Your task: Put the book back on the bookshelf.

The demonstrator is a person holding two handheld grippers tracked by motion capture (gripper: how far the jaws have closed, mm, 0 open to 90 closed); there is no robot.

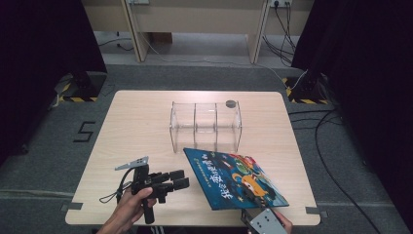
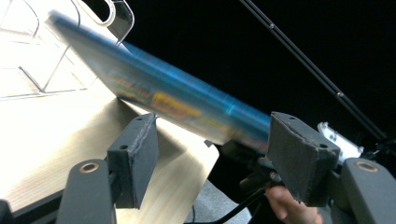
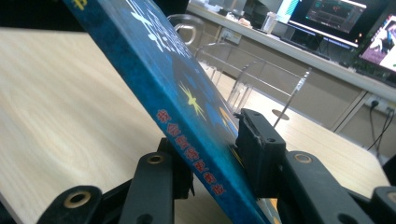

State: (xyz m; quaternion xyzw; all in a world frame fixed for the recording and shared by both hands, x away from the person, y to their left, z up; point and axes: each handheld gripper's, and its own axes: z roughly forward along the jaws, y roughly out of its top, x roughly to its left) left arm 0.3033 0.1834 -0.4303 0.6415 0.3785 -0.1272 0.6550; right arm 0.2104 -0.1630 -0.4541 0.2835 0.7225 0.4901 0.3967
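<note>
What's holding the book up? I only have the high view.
Observer: The right gripper is shut on the book; its jaws clamp the spine edge, shown in the right gripper view.
Operator: Is the book flat on the table?
Observer: No, it is tilted, its far end raised above the table.
Operator: And the left gripper?
Observer: The left gripper is open, its jaws wide apart with nothing between them, aimed at the book's edge.
</note>
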